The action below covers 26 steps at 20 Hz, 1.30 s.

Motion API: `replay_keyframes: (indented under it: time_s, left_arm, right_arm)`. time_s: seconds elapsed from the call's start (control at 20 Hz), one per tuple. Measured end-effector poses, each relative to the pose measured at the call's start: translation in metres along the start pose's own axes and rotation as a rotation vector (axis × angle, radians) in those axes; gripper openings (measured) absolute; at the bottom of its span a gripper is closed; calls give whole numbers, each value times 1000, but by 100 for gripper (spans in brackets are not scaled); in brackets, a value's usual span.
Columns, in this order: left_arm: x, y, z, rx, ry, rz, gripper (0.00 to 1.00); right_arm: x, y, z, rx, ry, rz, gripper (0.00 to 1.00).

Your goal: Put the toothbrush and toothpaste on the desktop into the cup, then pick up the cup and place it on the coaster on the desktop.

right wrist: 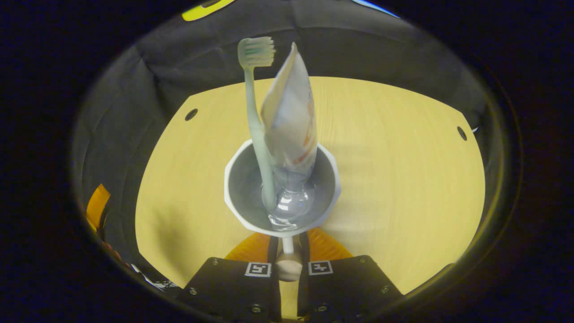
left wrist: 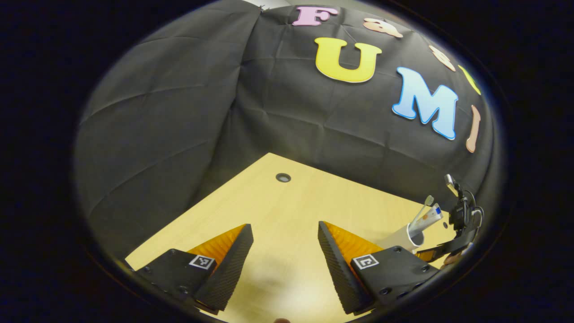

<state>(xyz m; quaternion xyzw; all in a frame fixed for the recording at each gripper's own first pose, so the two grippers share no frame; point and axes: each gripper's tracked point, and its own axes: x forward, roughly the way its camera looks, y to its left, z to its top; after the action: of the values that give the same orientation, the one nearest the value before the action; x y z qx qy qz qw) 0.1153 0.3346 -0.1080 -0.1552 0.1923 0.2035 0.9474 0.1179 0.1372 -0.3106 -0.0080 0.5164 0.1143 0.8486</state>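
Right gripper point(right wrist: 287, 251) pinching the cup point(right wrist: 281, 188) by its handle, fingers drawn close with the handle's narrow stem between them; cup carried just ahead of the fingertips, mouth up, apparently clear of the desktop point(right wrist: 394, 179) — hard to be sure from this angle. Toothbrush point(right wrist: 255, 116) and toothpaste point(right wrist: 291, 116) both standing inside, long axes running up and away from the gripper, bristle head and crimped tube end well above the rim, leaning slightly together. Left gripper point(left wrist: 285, 255) spread wide over bare wood, holding nothing, well apart from the cup point(left wrist: 403, 240), which sits far off to its right with the other gripper point(left wrist: 462, 224) behind it. No coaster to be made out on the stretch of wood visible beyond the cup, so its bearing cannot be told. Judged from this: loading done, only the carry left, and squarely a job for the right side. Worth keeping the cup level — tall contents, high centre, easy to tip out on a tilt.
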Motion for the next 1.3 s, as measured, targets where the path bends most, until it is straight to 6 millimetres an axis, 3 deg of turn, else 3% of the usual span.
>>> replay_keyframes:
  time_s: [0.1,0.2,0.3,0.45,0.55,0.6,0.75,0.8,0.85,0.9,1.05,1.3]
  left_arm:
    - [-9,13,3,-7,-8,22,96]
    - [-15,28,6,-13,-16,44,100]
    - [-21,42,6,-20,-20,62,96]
    - [-32,61,3,-33,-23,88,100]
    - [-35,69,3,-38,-21,101,96]
    - [-36,72,1,-38,-20,105,100]
    - [-41,74,2,-38,-19,108,100]
    - [-42,75,-1,-38,-19,107,96]
    - [-43,74,-1,-36,-19,103,96]
    - [-42,72,-1,-33,-19,100,96]
    - [-41,62,1,-23,-20,82,96]
    - [-36,35,-3,-12,-12,30,96]
  right_arm:
    - [6,18,1,-18,4,2,16]
    - [11,23,3,-31,4,3,16]
    - [17,29,3,-50,6,-11,15]
    - [14,21,0,-59,16,-30,15]
    - [15,20,-1,-66,21,-48,15]
    - [14,20,-1,-69,26,-49,15]
    - [12,18,1,-84,23,-72,16]
    - [11,16,1,-87,18,-75,16]
    - [15,17,0,-85,16,-75,23]
    - [14,19,0,-72,11,-68,24]
    - [7,20,0,-20,3,-57,34]
    - [-19,23,9,14,-46,-24,35]
